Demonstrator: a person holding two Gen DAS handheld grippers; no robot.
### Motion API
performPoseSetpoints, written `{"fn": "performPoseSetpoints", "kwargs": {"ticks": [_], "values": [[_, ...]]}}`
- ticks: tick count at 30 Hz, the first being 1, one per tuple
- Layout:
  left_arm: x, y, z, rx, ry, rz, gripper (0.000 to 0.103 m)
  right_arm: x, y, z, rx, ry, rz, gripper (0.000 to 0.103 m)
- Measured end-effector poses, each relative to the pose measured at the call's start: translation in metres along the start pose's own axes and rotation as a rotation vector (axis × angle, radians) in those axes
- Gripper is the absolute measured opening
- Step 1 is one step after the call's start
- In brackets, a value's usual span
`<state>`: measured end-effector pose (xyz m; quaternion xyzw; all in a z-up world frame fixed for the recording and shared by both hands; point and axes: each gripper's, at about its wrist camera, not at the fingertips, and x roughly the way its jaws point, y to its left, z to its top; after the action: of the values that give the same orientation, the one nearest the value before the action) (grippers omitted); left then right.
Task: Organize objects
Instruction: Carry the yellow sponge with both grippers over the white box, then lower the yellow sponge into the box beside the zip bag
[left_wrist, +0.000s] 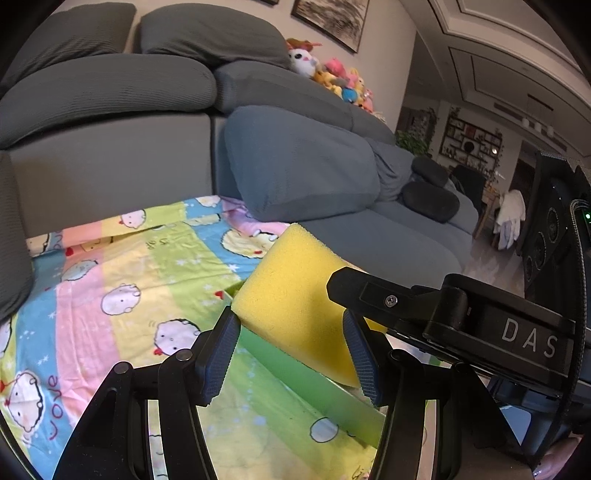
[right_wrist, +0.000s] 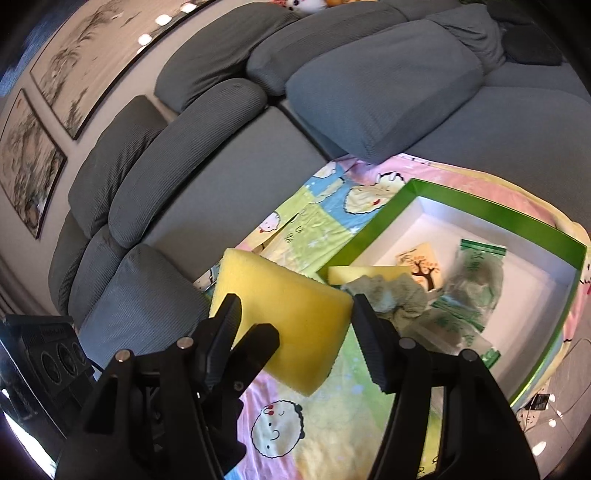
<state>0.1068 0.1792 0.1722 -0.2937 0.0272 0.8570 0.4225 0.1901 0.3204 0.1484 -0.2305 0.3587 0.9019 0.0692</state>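
Two yellow sponges were counted: one large sponge at the near left and a second sponge inside the one green box. Two green-printed packets and one grey cloth were counted inside it.

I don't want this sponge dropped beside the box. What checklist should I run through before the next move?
1. Left gripper pads pressing the yellow sponge: ok.
2. Right gripper gripping the same sponge: ok.
3. Green box open on top: ok.
4. Bare floor left inside, beside the second sponge, grey cloth and green packets: ok.
5. Held sponge above the box: not ok, it hangs over the cartoon blanket.
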Motion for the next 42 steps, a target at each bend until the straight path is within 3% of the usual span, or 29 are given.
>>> {"fn": "performPoseSetpoints", "kwargs": {"ticks": [17, 42], "values": [[0.044, -0.037, -0.005, 0.045, 0.119, -0.102, 0.058, -0.012, -0.051, 0.008, 0.141, -0.034, -0.120, 0.062], [0.097, -0.056, -0.018, 0.011, 0.278, -0.245, 0.058, -0.012, -0.096, 0.010, 0.255, -0.051, -0.312, 0.062]]}}
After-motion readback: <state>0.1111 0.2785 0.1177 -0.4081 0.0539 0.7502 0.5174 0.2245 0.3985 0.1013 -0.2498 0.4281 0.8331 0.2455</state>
